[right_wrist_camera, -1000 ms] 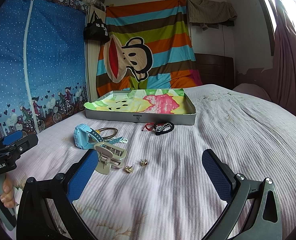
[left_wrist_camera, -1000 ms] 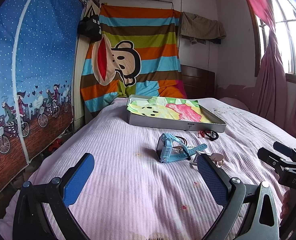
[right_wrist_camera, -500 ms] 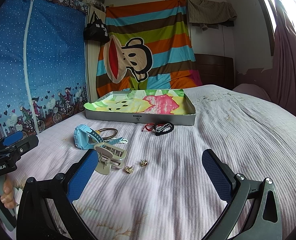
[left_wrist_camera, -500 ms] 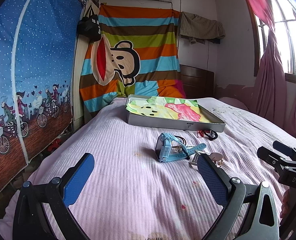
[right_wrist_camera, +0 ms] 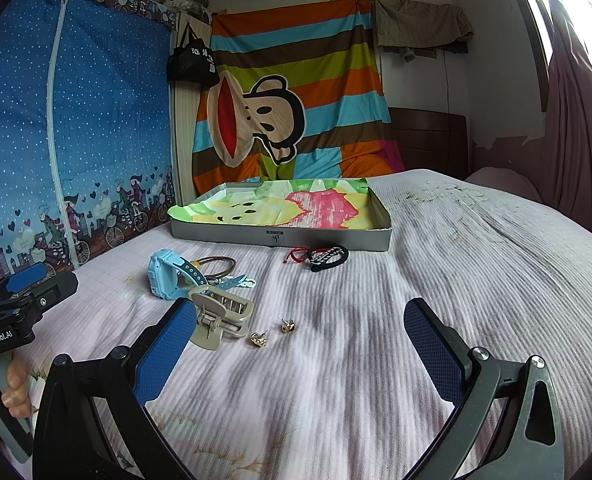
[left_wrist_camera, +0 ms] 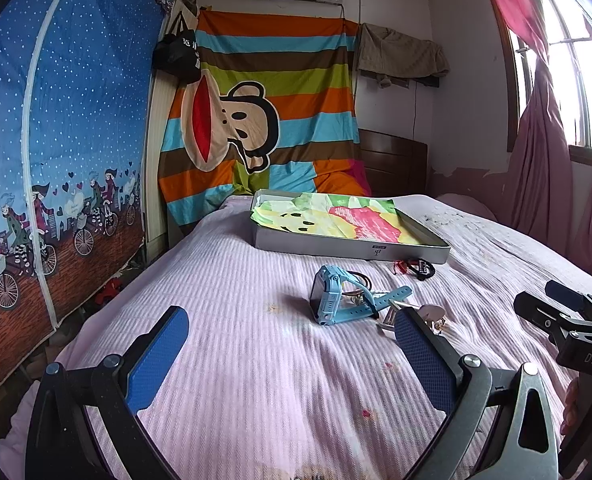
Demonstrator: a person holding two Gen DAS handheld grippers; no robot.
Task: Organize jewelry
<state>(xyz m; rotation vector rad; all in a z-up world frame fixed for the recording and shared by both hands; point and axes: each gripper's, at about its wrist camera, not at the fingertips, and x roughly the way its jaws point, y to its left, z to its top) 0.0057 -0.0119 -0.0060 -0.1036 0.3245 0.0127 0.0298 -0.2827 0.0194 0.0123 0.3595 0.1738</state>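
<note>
On the pink bedspread lie a light blue watch (right_wrist_camera: 171,276) (left_wrist_camera: 338,296), a brown ring bracelet (right_wrist_camera: 215,265), a beige hair claw (right_wrist_camera: 219,318), two small gold earrings (right_wrist_camera: 259,339) (right_wrist_camera: 287,325), and a black braided bracelet (right_wrist_camera: 328,257) with a red cord (right_wrist_camera: 293,256). Behind them stands a grey shallow tray (right_wrist_camera: 279,236) (left_wrist_camera: 348,246) lined with colourful paper. My right gripper (right_wrist_camera: 300,338) is open, low over the bed, the earrings just ahead between its fingers. My left gripper (left_wrist_camera: 291,344) is open too, short of the watch.
A blue printed fabric wardrobe (left_wrist_camera: 55,140) stands along the bed's left side. A striped monkey cloth (right_wrist_camera: 287,92) hangs on the far wall. Pink curtains (left_wrist_camera: 544,160) and a window are on the right. A hand (right_wrist_camera: 11,384) holds the left gripper's handle.
Both grippers have barely moved; the left view has shifted very slightly. Nothing was picked up or released.
</note>
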